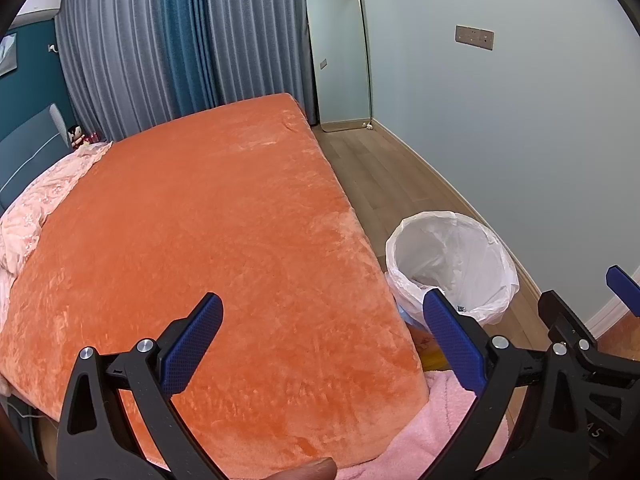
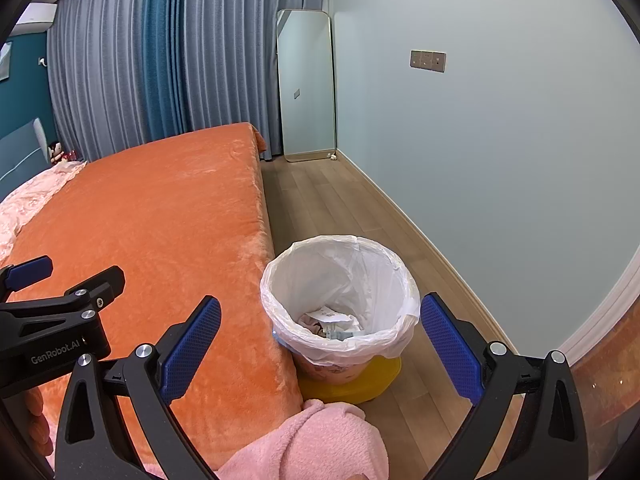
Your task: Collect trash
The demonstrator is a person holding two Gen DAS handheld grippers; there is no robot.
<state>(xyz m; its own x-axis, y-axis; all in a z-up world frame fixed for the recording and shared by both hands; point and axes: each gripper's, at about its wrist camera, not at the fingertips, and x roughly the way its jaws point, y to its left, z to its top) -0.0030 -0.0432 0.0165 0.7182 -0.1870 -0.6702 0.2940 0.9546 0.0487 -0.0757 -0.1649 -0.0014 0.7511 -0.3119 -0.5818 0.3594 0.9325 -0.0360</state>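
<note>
A trash bin (image 2: 340, 300) lined with a white plastic bag stands on the wooden floor right beside the orange bed; it also shows in the left wrist view (image 1: 452, 264). Crumpled paper trash (image 2: 330, 320) lies at its bottom. My left gripper (image 1: 322, 338) is open and empty, hovering over the bed's near corner. My right gripper (image 2: 320, 338) is open and empty, held above and just in front of the bin. The left gripper (image 2: 60, 280) shows at the left of the right wrist view, and the right gripper (image 1: 584, 308) at the right of the left wrist view.
An orange blanket covers the bed (image 1: 200, 240). A pink fluffy cloth (image 2: 316, 440) lies below the grippers. A yellow base (image 2: 360, 384) sits under the bin. A mirror (image 2: 308, 88) leans at the far wall. The pale wall (image 2: 500, 160) runs along the right.
</note>
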